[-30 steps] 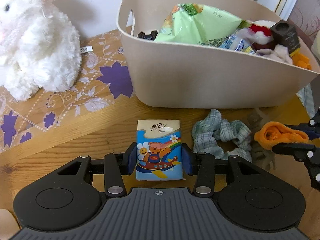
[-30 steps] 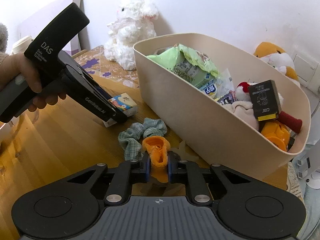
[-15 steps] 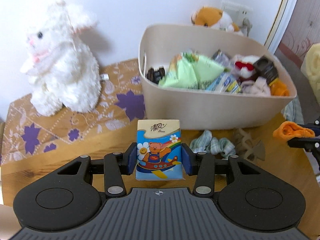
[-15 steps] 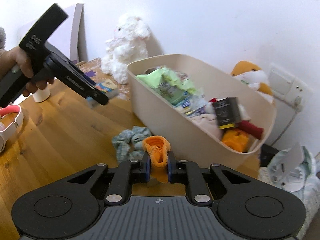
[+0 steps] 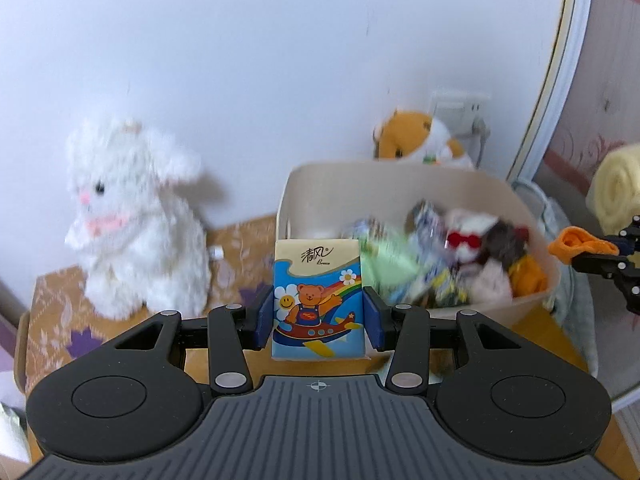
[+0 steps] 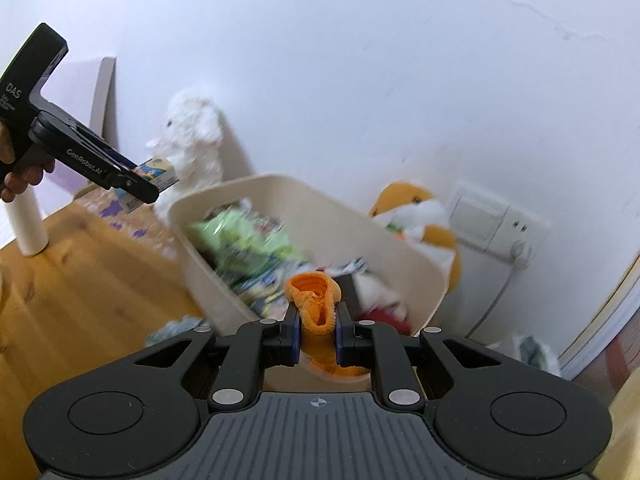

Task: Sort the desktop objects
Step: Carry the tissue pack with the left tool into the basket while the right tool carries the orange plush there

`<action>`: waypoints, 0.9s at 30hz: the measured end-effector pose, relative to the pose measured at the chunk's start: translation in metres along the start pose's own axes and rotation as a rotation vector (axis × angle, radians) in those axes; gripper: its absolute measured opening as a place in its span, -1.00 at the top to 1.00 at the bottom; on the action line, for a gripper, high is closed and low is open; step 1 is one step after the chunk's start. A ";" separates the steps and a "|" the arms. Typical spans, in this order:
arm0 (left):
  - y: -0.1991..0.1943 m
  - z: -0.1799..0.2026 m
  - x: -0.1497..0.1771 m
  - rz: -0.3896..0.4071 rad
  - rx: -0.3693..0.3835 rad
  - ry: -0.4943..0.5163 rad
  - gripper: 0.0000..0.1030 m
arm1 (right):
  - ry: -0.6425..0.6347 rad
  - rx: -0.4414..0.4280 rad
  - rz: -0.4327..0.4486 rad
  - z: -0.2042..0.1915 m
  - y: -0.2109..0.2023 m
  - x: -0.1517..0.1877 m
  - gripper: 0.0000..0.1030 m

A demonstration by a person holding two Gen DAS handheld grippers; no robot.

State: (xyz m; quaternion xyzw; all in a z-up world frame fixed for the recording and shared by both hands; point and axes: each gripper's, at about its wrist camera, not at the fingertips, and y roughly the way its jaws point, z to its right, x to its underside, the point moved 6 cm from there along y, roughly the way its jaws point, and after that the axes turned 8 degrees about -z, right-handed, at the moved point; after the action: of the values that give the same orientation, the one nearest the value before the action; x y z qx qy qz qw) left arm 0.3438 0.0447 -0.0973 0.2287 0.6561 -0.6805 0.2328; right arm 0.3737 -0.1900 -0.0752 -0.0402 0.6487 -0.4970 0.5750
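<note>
1. Up in the air, the left gripper [image 5: 319, 316] is clamped on a tissue pack [image 5: 318, 298] printed with a cartoon bear in a plane; its blue pads press the pack's two sides and the pack stands upright between them.
2. Just past the pack sits the beige basket [image 5: 400, 176], piled with a green snack bag [image 5: 386, 260], other wrappers and a small plush with red glasses [image 5: 464, 238]; the contents are blurred.
3. The right gripper [image 6: 318, 330] is closed tight on a crumpled orange cloth [image 6: 314, 300], which bulges above the pads and hangs below them, held over the basket's near rim.
4. A white plush rabbit [image 5: 132, 224] sits on a floral cloth [image 5: 52, 304] on the wooden surface [image 6: 80, 292], left of the basket and against the wall.
5. An orange and white plush [image 5: 416, 138] rests behind the basket by a wall socket [image 6: 494, 220].
6. A checked scrunchie [image 6: 176, 330] lies on the surface beside the basket, partly hidden by the right gripper.
7. A hand [image 6: 18, 168] holds the left gripper's handle at the edge of the right wrist view.
</note>
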 end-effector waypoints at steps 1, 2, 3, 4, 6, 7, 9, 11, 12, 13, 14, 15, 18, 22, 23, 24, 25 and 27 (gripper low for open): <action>0.000 0.002 -0.006 0.012 0.001 -0.002 0.11 | 0.001 0.008 0.011 0.003 0.000 -0.003 0.71; -0.001 0.005 -0.011 0.020 0.003 -0.003 0.11 | 0.002 0.014 0.021 0.006 0.000 -0.008 0.71; -0.001 0.007 -0.015 0.030 0.006 -0.005 0.11 | 0.001 0.018 0.029 0.008 0.001 -0.011 0.71; -0.002 0.010 -0.020 0.041 0.009 -0.006 0.11 | -0.002 0.023 0.037 0.009 0.002 -0.015 0.71; 0.002 0.018 -0.028 0.050 0.017 -0.004 0.11 | -0.010 0.033 0.053 0.012 0.006 -0.022 0.71; 0.004 0.022 -0.032 0.052 0.015 -0.003 0.11 | -0.013 0.036 0.058 0.014 0.008 -0.026 0.71; 0.010 0.029 -0.038 0.052 0.015 -0.009 0.11 | -0.012 0.042 0.061 0.020 0.014 -0.032 0.71; 0.015 0.037 -0.045 0.057 0.022 -0.021 0.11 | 0.004 0.043 0.060 0.024 0.021 -0.037 0.71; 0.017 0.041 -0.048 0.059 0.027 -0.024 0.11 | 0.011 0.043 0.058 0.026 0.024 -0.039 0.71; 0.019 0.046 -0.051 0.060 0.032 -0.026 0.11 | 0.018 0.041 0.055 0.028 0.029 -0.041 0.71; 0.023 0.051 -0.055 0.060 0.033 -0.025 0.11 | 0.023 0.040 0.050 0.030 0.033 -0.042 0.71; 0.026 0.055 -0.057 0.058 0.035 -0.023 0.11 | 0.027 0.038 0.045 0.031 0.038 -0.044 0.71; 0.037 0.068 -0.067 0.049 0.042 -0.018 0.11 | 0.031 0.027 0.028 0.034 0.051 -0.049 0.71; 0.057 0.083 -0.075 0.017 0.053 -0.011 0.11 | 0.032 0.012 0.004 0.036 0.070 -0.053 0.71; 0.063 0.085 -0.075 0.005 0.049 -0.010 0.11 | 0.035 0.000 -0.009 0.036 0.076 -0.053 0.71; 0.069 0.087 -0.074 -0.013 0.049 -0.012 0.11 | 0.033 -0.012 -0.025 0.036 0.082 -0.053 0.71; 0.075 0.089 -0.073 -0.032 0.050 -0.014 0.11 | 0.026 -0.015 -0.036 0.035 0.087 -0.053 0.71; 0.084 0.092 -0.071 -0.050 0.046 -0.013 0.11 | 0.003 -0.014 -0.059 0.032 0.098 -0.052 0.71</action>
State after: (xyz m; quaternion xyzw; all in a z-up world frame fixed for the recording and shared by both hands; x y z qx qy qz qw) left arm 0.4505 -0.0487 -0.1163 0.2128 0.6443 -0.7025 0.2147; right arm 0.4670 -0.1273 -0.1013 -0.0624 0.6517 -0.5091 0.5588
